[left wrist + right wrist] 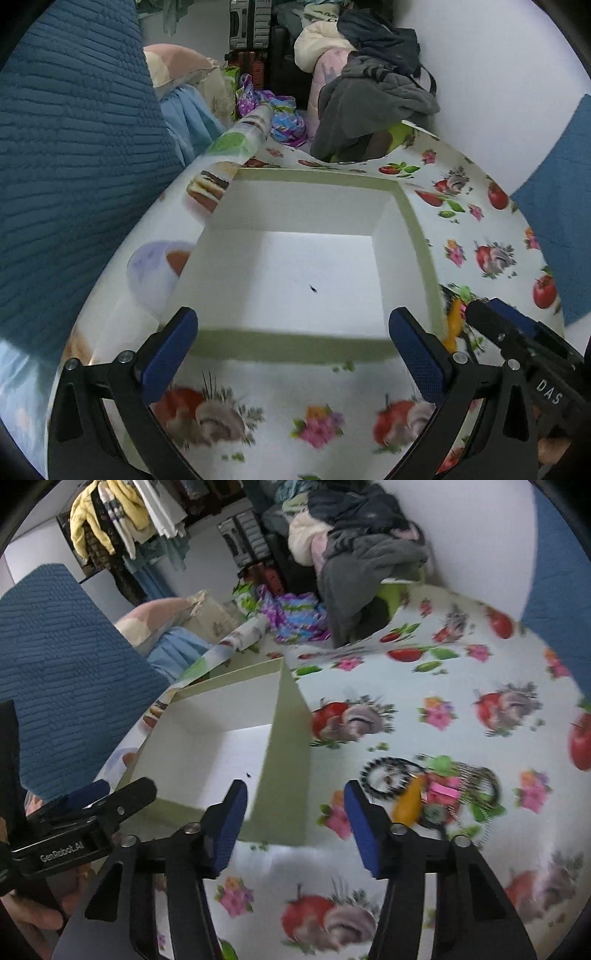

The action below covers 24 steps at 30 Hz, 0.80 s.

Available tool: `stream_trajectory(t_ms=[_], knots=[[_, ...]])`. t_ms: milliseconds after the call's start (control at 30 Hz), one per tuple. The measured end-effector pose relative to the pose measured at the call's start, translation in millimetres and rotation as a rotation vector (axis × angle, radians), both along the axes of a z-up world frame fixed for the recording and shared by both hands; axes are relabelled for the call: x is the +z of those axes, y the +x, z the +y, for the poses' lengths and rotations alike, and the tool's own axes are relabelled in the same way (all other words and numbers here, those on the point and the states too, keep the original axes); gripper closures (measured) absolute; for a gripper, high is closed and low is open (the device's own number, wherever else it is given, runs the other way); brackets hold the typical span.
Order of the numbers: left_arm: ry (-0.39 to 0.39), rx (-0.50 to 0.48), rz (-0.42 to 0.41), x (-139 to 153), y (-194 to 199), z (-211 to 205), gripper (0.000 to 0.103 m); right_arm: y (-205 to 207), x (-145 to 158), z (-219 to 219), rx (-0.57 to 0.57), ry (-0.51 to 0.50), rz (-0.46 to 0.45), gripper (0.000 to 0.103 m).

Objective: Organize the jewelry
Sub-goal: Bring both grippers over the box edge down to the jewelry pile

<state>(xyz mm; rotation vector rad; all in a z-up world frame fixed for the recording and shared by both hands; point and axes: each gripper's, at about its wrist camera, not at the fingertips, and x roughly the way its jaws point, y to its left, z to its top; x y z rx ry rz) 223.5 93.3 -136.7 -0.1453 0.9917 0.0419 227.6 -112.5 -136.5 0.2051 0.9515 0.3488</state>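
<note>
So the jewelry pile (436, 790) is sitting in a tangle on the fruit-print surface (424, 672), a black beaded bracelet (388, 777), something orange (408, 801), a pink bit and some wiry chain all bunched together, just right of the box (207, 738); the box itself is open and basically empty apart from one tiny dark speck on its white floor (314, 288); the right gripper (295, 825) is spread wide, holding nothing, and sits between the box's near corner and the pile; the left gripper (293, 343) is also spread and empty, hanging over the box's near wall; my worry is the tangle, since pinching one piece could easily drag the chain and the rest along, or snag and scatter stuff across the cloth; also that box looks light, so a bump from either gripper could shove it toward the surface's edge; the view's pretty blurry too, so I can't tell the small pieces apart.
</note>
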Motion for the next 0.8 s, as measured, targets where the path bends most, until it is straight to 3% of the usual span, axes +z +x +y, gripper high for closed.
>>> stream_trajectory(t_ms=[267,400,600,800], knots=[[0.021,-0.014,0.088,-32,25,10,0.0,22,-23,35,0.101,-0.025,0.052,0.083],[0.053,-0.018,0.121,-41,20,8,0.001,21,-29,37,0.126,-0.048,0.058,0.09],[0.021,-0.015,0.159,-43,10,7,0.001,13,-31,34,0.152,-0.061,0.066,0.09],[0.002,0.001,0.122,-34,0,5,0.001,7,-26,29,0.163,-0.042,0.057,0.088]])
